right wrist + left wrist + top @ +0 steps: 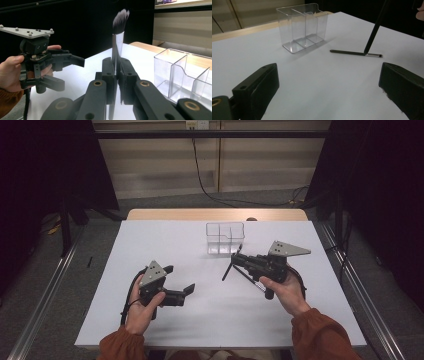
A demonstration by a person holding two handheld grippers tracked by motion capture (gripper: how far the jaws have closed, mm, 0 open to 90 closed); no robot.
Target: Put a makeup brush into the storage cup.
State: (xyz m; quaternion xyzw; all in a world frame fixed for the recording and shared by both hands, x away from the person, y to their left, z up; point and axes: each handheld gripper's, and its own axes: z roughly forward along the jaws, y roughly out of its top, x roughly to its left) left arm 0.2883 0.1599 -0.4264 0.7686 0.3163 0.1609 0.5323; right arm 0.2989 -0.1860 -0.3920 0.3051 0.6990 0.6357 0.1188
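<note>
My right gripper (239,258) (116,62) is shut on a makeup brush (117,37) with dark bristles and a silver ferrule. Its thin black handle (374,27) slants down to the white table (210,315). A slim dark pencil-like stick (352,52) with a silver end lies on the table just by the handle's tip. My left gripper (178,279) (328,72) stands open low over the table at the front left, with nothing between its jaws. It points toward a clear plastic organizer (225,237) (303,27).
The organizer (180,72) has several compartments and stands at the table's far middle. A wooden strip (215,214) runs along the far edge. Metal rails and dark curtains flank the table, and a cable crosses the floor behind it.
</note>
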